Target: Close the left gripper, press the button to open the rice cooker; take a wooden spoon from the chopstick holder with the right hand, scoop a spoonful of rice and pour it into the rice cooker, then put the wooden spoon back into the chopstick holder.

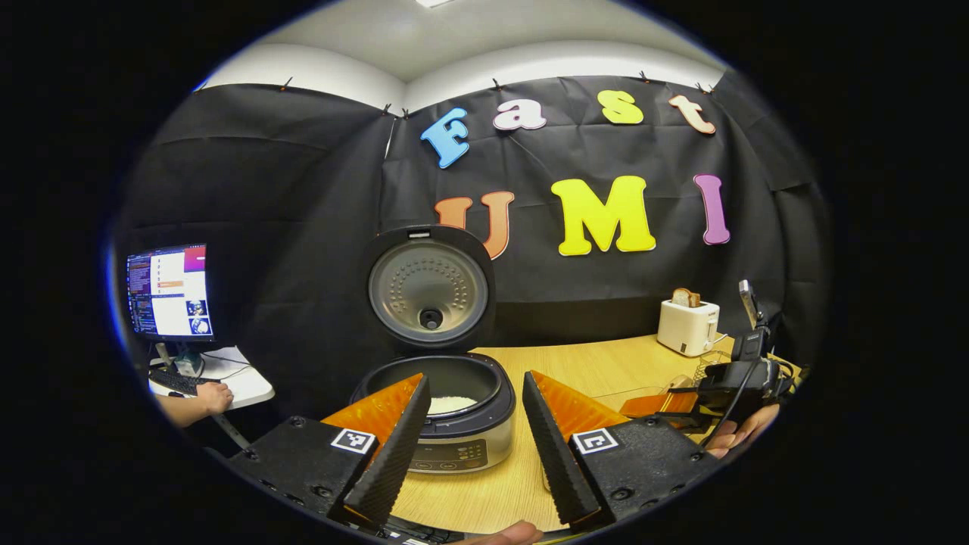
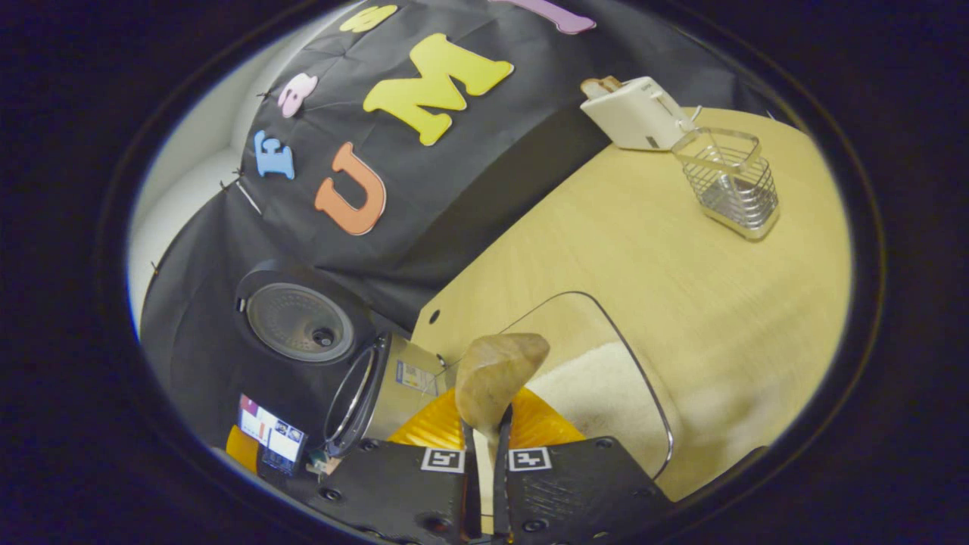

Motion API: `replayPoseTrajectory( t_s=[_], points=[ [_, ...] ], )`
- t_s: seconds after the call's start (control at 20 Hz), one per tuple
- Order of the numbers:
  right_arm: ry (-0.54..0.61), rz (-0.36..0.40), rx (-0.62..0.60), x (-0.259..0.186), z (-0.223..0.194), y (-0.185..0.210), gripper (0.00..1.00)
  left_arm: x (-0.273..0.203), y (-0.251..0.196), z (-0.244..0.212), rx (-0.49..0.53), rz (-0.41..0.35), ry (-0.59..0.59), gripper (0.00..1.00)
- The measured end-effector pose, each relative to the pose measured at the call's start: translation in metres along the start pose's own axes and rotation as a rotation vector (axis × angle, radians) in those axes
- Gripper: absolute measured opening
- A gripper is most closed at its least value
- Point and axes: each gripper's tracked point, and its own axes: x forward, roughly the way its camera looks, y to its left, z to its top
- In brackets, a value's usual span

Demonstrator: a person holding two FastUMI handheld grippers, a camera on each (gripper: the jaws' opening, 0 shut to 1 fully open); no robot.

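The rice cooker (image 1: 454,435) stands open at the table's near edge with its lid (image 1: 430,291) upright and white rice (image 1: 452,403) in the pot. My left gripper (image 1: 475,378) hovers open just in front of it, holding nothing. My right gripper (image 2: 484,420) is shut on the wooden spoon (image 2: 496,375), whose bowl hangs over the clear container of rice (image 2: 606,393). I cannot tell whether the spoon carries rice. The right gripper view is rolled, with the rice cooker (image 2: 390,386) at its left. The wire chopstick holder (image 2: 730,182) stands empty farther along the table.
A white toaster (image 1: 687,325) with bread in it sits at the back of the wooden table (image 1: 598,363), near the chopstick holder. My right gripper (image 1: 655,403) and the hand (image 1: 746,431) holding it are to the right. Left of the table, a monitor (image 1: 170,291) stands above a person's hand (image 1: 212,397) at a keyboard.
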Motion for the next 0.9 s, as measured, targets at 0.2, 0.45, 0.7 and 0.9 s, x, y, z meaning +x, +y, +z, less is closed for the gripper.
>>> replayPoseTrajectory(
  t_s=[0.2, 0.45, 0.7, 0.9],
  points=[
    [-0.003, 0.059, 0.115, -0.002, 0.003, 0.003, 0.06, 0.003, 0.001, -0.004, -0.006, 0.002, 0.011, 0.79],
    [-0.022, 0.124, 0.286, -0.013, 0.012, 0.005, 0.06, 0.003, 0.005, -0.006, -0.016, 0.01, 0.014, 0.79],
    [-0.058, 0.115, 0.361, -0.029, 0.025, -0.009, 0.06, 0.005, 0.008, -0.009, -0.015, 0.025, 0.021, 0.79],
    [-0.118, 0.123, 0.399, -0.048, 0.054, -0.022, 0.06, 0.008, 0.011, -0.012, -0.015, 0.037, 0.03, 0.8]
  ],
)
